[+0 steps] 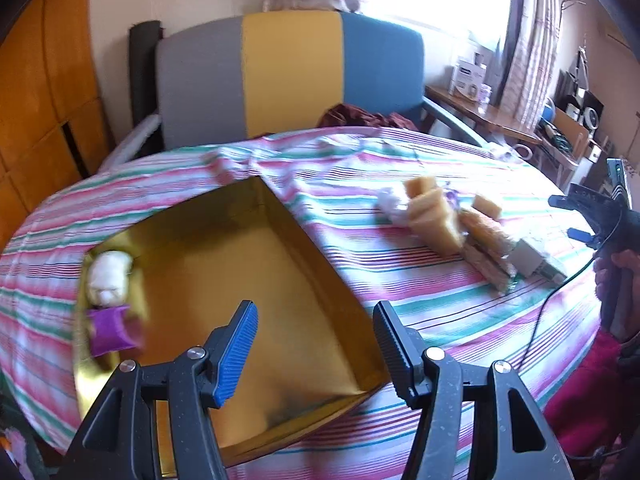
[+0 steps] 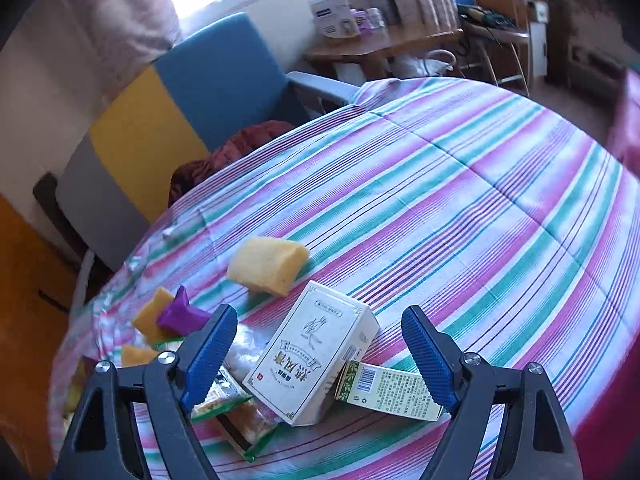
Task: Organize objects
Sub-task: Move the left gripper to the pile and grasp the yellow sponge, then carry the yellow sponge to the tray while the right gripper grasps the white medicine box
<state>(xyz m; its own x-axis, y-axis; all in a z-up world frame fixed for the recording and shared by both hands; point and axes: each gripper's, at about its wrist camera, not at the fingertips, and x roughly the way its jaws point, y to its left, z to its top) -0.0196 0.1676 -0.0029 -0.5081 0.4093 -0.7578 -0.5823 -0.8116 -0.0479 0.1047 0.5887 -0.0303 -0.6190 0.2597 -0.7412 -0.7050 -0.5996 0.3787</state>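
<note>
An open gold box (image 1: 312, 264) lies on the striped cloth (image 2: 480, 200). A white plush toy (image 1: 106, 276) with a purple piece (image 1: 110, 330) rests in its left corner. My left gripper (image 1: 314, 308) hangs open above the box's near right side, holding nothing. To the right lies a pile of yellow sponges (image 1: 432, 216), snack packets (image 1: 486, 248) and a white carton (image 1: 532, 258). My right gripper (image 2: 320, 312) stands open just over that white carton (image 2: 316, 356), its pads clear of it. Beside it lie a small barcode box (image 2: 392, 392), snack packets (image 2: 236, 412), a purple piece (image 2: 182, 314) and a sponge (image 2: 266, 266).
A grey, yellow and blue armchair (image 1: 288, 72) with a dark red cloth (image 1: 360, 118) stands behind the table. A wooden side table (image 2: 380, 42) with boxes sits by the window. A black cable (image 1: 540, 320) trails from the right gripper (image 1: 566, 218), held by a hand in a red sleeve (image 1: 592, 392).
</note>
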